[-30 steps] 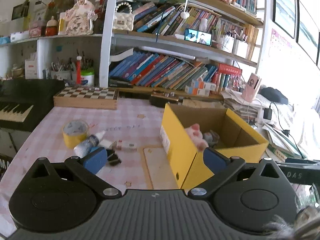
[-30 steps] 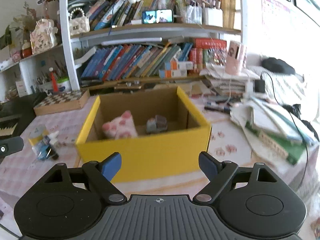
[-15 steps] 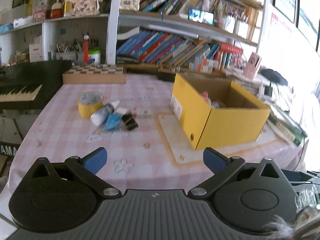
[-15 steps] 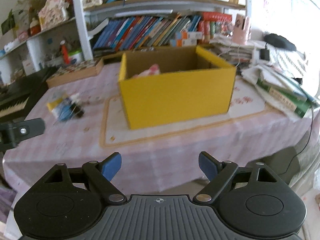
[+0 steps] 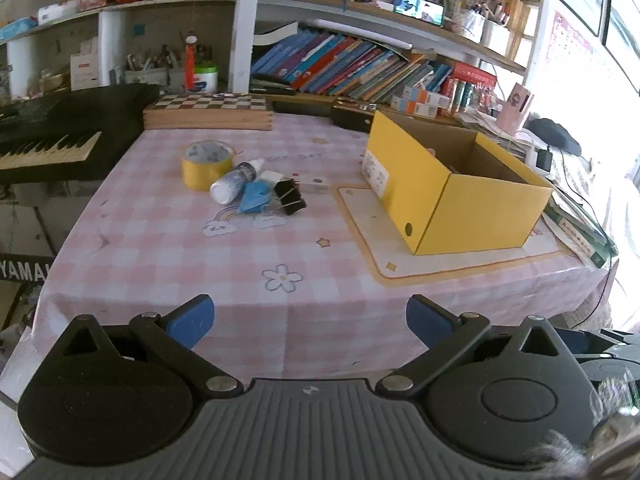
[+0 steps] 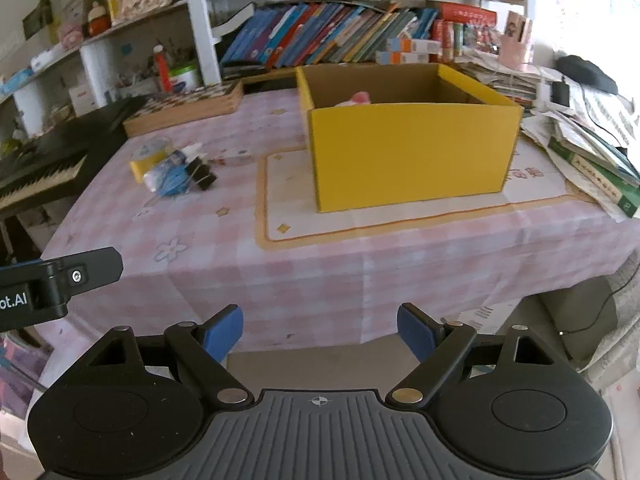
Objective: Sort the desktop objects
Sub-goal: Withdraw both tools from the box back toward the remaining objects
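Bookshelves crammed with leaning books are filling the far wall, and a black keyboard (image 5: 48, 136) is sitting to the left of the bench (image 5: 312, 248), which is wearing a pink checked cloth.

On the right half of the bench a yellow box (image 5: 460, 196) is standing open on a cream mat (image 5: 400, 264). Something pink (image 6: 358, 98) is peeking over its near wall in the right wrist view, so at least one item seems to be sorted already; what else is lying inside cannot be told from here.

Left of the box, well apart from it, a small heap is waiting: a roll of yellow tape (image 5: 206, 164), a bottle (image 5: 236, 182) leaning against it, a blue piece (image 5: 254, 196), a black binder clip (image 5: 289, 197) and a small white box (image 5: 314, 184) just beyond the clip. None of these is in the yellow box yet, so most of the sorting looks to be left.

The left hand-held gripper (image 5: 306, 320) is hanging off the near edge of the bench, jaws standing wide with nothing between them. The right hand-held gripper (image 6: 320, 332) is sitting lower and nearer, looking at the cloth's hanging edge, also wide and empty. Neither is touching any item, and both are well apart from the heap.
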`<state>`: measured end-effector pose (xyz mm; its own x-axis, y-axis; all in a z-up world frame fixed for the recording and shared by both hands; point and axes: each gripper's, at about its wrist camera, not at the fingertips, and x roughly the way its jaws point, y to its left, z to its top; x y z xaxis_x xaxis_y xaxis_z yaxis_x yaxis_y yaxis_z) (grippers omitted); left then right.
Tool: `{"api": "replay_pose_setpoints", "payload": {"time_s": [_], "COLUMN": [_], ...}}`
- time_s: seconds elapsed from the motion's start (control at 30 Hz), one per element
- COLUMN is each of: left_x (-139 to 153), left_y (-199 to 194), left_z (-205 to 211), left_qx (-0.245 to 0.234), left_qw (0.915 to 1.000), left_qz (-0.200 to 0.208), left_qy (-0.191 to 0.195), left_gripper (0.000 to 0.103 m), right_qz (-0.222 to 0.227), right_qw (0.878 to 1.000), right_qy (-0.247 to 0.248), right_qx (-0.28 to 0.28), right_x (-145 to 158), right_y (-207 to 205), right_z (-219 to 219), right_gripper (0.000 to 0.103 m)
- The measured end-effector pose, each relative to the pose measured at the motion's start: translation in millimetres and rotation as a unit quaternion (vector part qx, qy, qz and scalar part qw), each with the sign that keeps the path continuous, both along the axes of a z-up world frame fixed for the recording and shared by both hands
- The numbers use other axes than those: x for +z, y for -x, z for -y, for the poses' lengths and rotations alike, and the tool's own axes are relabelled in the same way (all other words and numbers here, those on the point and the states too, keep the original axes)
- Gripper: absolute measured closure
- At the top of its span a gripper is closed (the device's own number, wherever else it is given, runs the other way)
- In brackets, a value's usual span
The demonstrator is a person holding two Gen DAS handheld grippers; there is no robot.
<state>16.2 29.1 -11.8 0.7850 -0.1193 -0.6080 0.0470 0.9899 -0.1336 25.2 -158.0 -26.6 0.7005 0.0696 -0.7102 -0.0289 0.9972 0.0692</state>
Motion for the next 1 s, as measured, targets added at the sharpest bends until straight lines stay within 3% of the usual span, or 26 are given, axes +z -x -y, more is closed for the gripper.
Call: {"api": "replay_pose_setpoints", "payload": {"time_s": [0.5, 1.0], "left_x": [5.3, 6.3], "left_y": [8.6, -12.4], "left_z": [-43.3, -58.2], "left_qx": [0.055, 0.073], "left_qw": [0.9984, 0.9968], "left_qz": [0.013, 0.025], "left_qy": [0.004, 0.018], "left_gripper": [0.000, 0.000], "right_qz": [0.010, 0.022], "right_qw": [0.997, 0.993], "right_qy": [0.006, 0.007], "right_qx": [0.076, 0.112], "right_x": [6.7, 8.3], "right_y": [-13.0, -45.0], "right_z": [-49.4, -68.3], "right_gripper": [0.016, 0.016]}}
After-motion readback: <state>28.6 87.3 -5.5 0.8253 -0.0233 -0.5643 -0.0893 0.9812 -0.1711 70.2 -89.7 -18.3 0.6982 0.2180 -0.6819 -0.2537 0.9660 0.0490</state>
